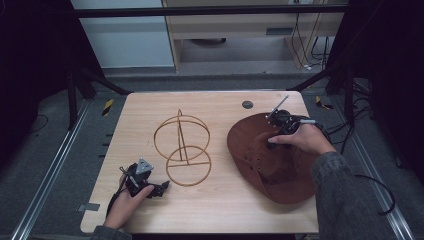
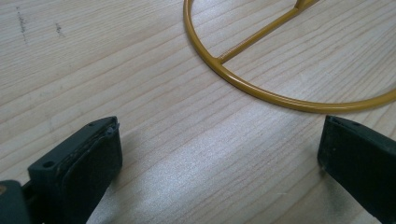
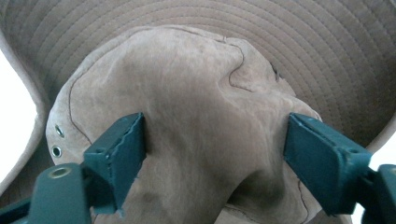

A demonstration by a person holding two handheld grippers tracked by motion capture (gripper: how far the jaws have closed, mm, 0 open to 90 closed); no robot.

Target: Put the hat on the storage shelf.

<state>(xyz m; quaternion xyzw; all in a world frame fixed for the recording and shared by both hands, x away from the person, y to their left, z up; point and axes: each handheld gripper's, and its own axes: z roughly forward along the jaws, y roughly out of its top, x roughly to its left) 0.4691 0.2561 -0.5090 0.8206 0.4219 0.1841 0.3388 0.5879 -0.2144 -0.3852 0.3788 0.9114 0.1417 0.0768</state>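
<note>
A brown wide-brimmed hat (image 1: 280, 170) lies on the right half of the wooden table (image 1: 220, 210). My right gripper (image 1: 272, 141) comes down on its crown (image 3: 201, 93), and both pads press into the soft crown, which bulges and creases between them (image 3: 215, 135). A gold wire stand (image 1: 181, 135), made of two rings on an upright, stands at the table's middle. My left gripper (image 1: 162, 189) rests low at the front left, open, with bare wood between its jaws (image 2: 219, 135) and the stand's lower ring (image 2: 261, 93) just beyond its tips.
A small dark round disc (image 1: 247, 104) sits near the table's far edge. Metal rails run along the floor at both sides, and cables trail at the right. Bare wood lies along the front edge between my hands.
</note>
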